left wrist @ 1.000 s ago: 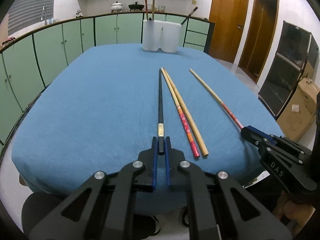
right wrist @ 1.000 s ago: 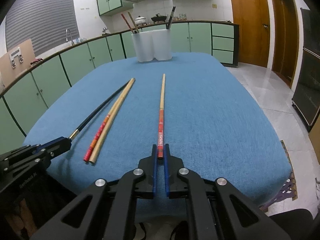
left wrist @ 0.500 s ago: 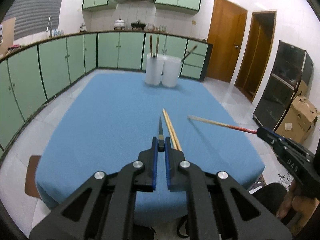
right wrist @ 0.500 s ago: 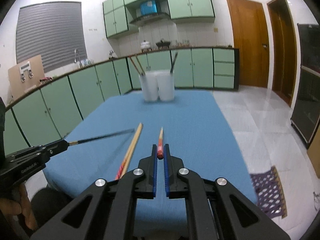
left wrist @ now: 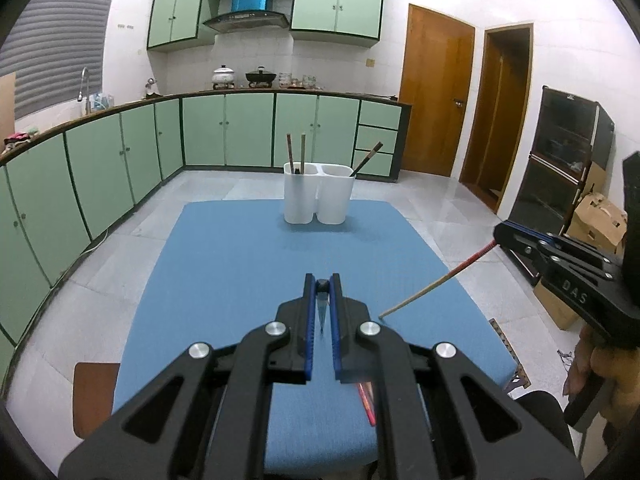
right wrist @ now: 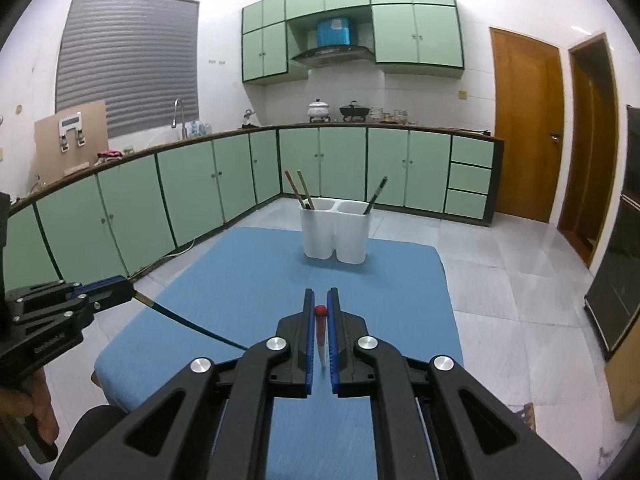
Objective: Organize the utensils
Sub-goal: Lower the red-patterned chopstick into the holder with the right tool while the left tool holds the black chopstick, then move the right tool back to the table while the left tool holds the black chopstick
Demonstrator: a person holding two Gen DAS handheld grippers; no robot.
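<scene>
My left gripper point(left wrist: 321, 282) is shut on a black chopstick point(left wrist: 321, 304) and holds it high above the blue table point(left wrist: 224, 264), tip hanging down; it also shows in the right wrist view point(right wrist: 188, 322). My right gripper point(right wrist: 320, 308) is shut on a red-handled wooden chopstick point(right wrist: 321, 334), seen from the left wrist view point(left wrist: 436, 284) slanting down to the left. A white two-compartment holder point(left wrist: 318, 196) stands at the table's far end with two chopsticks in its left cup and one in its right. A red-patterned chopstick point(left wrist: 366, 400) lies on the table under my left gripper.
Green cabinets point(left wrist: 100, 160) line the left and back walls. A brown stool point(left wrist: 96, 392) stands at the table's near-left corner. A black cabinet point(left wrist: 560, 168) and cardboard boxes point(left wrist: 596, 220) stand to the right. Tiled floor surrounds the table.
Both grippers have lifted their chopsticks off the table and risen high. The chopsticks now hang tip-down. Two chopsticks stay on the table, mostly hidden under my left gripper.
</scene>
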